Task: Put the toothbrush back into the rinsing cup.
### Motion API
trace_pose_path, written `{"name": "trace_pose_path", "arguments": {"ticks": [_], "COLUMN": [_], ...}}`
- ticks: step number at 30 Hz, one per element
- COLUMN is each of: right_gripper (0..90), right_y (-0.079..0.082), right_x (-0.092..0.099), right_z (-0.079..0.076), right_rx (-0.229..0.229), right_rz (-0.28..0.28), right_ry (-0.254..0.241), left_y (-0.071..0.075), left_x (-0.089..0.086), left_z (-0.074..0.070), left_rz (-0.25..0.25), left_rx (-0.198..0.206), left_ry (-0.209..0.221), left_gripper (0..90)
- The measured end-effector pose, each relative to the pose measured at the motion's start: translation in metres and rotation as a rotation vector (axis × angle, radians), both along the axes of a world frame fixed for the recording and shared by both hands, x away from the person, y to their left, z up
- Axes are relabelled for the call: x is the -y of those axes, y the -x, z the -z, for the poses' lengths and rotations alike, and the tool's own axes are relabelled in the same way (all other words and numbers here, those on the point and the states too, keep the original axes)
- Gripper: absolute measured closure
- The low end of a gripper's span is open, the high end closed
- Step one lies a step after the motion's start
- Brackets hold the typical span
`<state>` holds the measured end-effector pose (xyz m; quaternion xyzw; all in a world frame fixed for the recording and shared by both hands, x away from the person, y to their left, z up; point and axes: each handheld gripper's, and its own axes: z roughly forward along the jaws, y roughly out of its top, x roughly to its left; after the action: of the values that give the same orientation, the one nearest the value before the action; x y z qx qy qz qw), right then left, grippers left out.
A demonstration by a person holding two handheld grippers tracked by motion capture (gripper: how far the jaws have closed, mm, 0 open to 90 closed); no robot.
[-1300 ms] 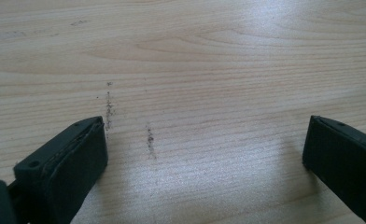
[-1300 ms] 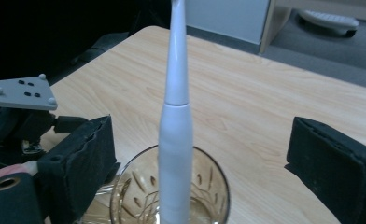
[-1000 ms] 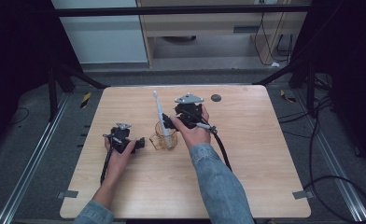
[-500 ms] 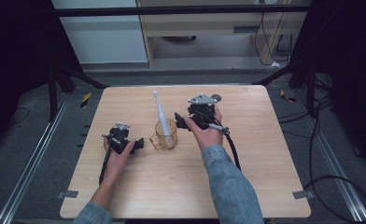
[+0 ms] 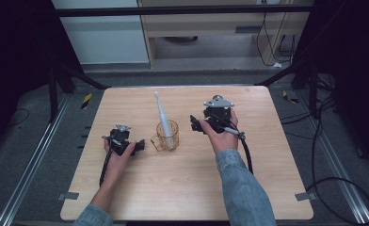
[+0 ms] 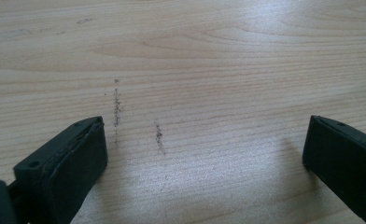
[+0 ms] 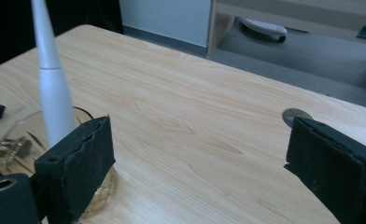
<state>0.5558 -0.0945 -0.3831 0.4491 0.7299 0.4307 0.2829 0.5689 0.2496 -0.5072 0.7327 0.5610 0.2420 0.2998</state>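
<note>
- White toothbrush [image 5: 163, 117] standing in amber glass mug [image 5: 167, 135] near middle of bench [image 5: 267, 169], leaning toward far edge, head well above rim.
- Mug upright on bench, handle turned toward left claw; in right gripper view, toothbrush [image 7: 52, 93] rising from mug [image 7: 13, 135] at left, just behind near jaw.
- Right claw [image 5: 195, 124] just beside mug on its right, apart from it, released: jaws spread wide over bare wood, holding nothing [image 7: 197, 163].
- Left claw [image 5: 138, 145] just beside mug's handle, low over bench, released too: jaws wide apart, bare wood grain with dark specks between them [image 6: 202, 154].
- Small round disc [image 7: 297, 115] set in bench near far edge, beyond right claw.
</note>
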Motion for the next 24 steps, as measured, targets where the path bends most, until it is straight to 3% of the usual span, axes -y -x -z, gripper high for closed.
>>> {"name": "trace_pose_path", "arguments": {"ticks": [13,24], "right_gripper": [7.4,9.1], "right_y": [-0.003,-0.007], "right_x": [0.024,0.04], "right_z": [0.015,0.025], "right_rx": [-0.066,-0.08], "right_rz": [0.088,0.119], "right_ry": [0.023,0.03], "left_y": [-0.001,-0.001], "left_x": [0.0,-0.001], "left_z": [0.0,0.0], "left_rz": [0.002,0.006], "left_rx": [0.0,0.001], "left_ry": [-0.001,0.001], "left_gripper": [0.0,0.0]}}
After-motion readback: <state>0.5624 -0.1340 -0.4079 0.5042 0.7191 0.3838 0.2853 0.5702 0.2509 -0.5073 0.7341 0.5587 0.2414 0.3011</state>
